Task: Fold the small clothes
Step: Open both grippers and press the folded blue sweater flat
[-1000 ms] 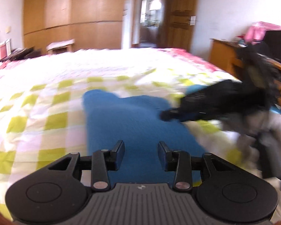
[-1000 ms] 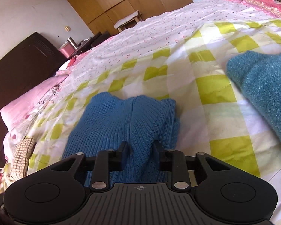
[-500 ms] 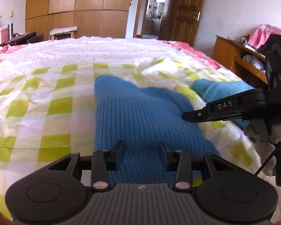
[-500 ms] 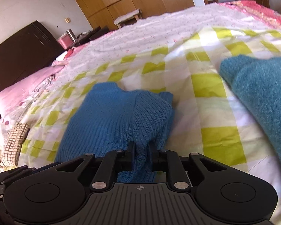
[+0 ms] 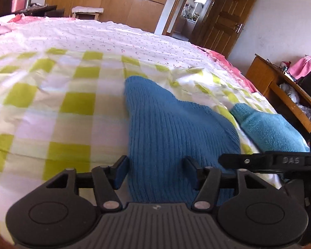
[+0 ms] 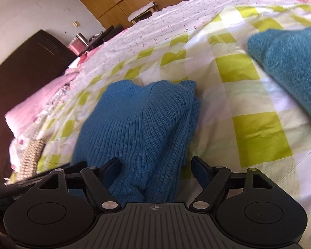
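A folded blue ribbed knit garment (image 5: 172, 128) lies on the green-and-white checked bedsheet (image 5: 51, 103); it also shows in the right wrist view (image 6: 138, 128). My left gripper (image 5: 155, 171) is open, its fingers astride the garment's near edge. My right gripper (image 6: 156, 169) is open with its jaws wide, over the garment's near end. The right gripper's black finger (image 5: 259, 159) reaches in from the right in the left wrist view.
A teal fuzzy garment (image 5: 267, 128) lies to the right of the blue one, also in the right wrist view (image 6: 290, 62). A pink pillow (image 6: 35, 108) and dark headboard (image 6: 20, 72) stand at left. A wooden desk (image 5: 280, 91) is beside the bed.
My right gripper, nearly shut on a fold of the blue garment half a second ago, has opened wide. My left gripper has opened wider and tilted, staying at the garment's near edge.
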`<state>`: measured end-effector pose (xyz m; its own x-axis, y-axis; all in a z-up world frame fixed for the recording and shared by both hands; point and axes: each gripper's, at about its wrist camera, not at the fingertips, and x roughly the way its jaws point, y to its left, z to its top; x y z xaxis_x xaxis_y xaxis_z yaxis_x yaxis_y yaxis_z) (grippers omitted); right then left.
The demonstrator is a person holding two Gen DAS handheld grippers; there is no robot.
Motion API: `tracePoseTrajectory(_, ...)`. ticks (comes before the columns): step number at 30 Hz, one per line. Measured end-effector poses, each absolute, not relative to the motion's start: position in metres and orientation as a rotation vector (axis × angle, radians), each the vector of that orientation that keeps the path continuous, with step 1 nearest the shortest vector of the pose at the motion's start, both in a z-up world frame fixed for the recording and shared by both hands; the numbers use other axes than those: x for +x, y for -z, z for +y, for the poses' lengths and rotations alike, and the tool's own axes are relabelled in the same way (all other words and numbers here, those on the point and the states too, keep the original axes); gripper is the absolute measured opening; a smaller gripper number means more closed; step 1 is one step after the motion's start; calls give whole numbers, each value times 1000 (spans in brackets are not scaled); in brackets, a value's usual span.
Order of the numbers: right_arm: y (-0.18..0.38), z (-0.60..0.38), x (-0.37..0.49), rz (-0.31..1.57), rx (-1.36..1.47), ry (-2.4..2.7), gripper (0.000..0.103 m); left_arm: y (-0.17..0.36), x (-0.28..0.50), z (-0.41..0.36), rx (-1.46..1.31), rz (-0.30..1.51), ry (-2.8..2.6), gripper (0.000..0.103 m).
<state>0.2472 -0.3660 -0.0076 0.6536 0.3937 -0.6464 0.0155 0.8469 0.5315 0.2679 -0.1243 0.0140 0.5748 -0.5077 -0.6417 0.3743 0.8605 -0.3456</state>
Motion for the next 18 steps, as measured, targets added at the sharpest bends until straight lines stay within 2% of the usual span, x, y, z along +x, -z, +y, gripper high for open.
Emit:
tracePoseTrajectory(9,15,-368,254,820,604,-248,77,1,290,-126,-289,871,592,69)
tracePoseTrajectory(10,17,-366,255,820,622,-260,74,0,290,-127,-295,871,598,68)
tracePoseTrajectory(11,20,-365,255,821,650,-272,63,0,288,-127,-296,869,604,67)
tracePoseTrajectory(14,26,-364,253,830,713,-307,45,-6,281,-126,-276,854,614,60)
tracePoseTrajectory(16,19,-361,247,825,697,-323,39,-12,274,-121,-279,848,627,56)
tracePoseTrajectory(18,7,-352,240,828,646,-338,38,-18,264,-117,-268,847,632,54)
